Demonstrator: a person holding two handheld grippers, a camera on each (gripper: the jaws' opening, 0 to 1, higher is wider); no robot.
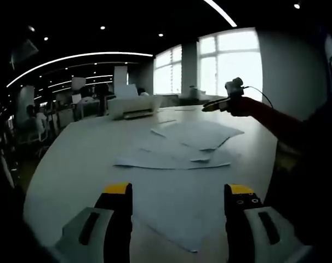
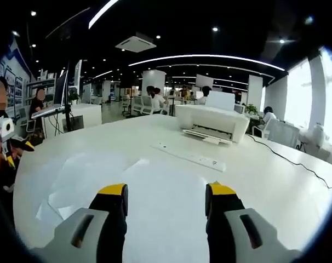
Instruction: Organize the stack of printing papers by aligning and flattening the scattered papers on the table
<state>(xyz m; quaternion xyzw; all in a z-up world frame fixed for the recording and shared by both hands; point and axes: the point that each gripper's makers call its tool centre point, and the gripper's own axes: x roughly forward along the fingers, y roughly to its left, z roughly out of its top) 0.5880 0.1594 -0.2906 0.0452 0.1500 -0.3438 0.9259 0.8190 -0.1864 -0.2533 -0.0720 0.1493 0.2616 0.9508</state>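
Several thin white printing sheets [image 1: 182,148] lie fanned and overlapping on the broad, smooth white round-edged table [image 1: 73,159], spread just ahead of the left gripper [image 1: 179,200], whose yellow-tipped grey jaws stand parted and released, holding nothing. The nearest sheet runs in between those jaws, and its corner points back toward them. In the right gripper view the same loose paper lies under and ahead of the right gripper [image 2: 166,200], also spread apart and empty. The main risk, as I judge it, is the slick tabletop: flat, flimsy sheets give hard jaws no edge to pinch, so a push could crease a corner, buckle a sheet, or slide the pile further apart, even off the table's near edge. Beyond the right fingertips sit a boxy white plastic printer [image 2: 212,121] and, nearer, a long flat white power strip [image 2: 189,155]; a careless sweep could shove papers against them. A thin dark cable [image 2: 289,159] trails to their right.
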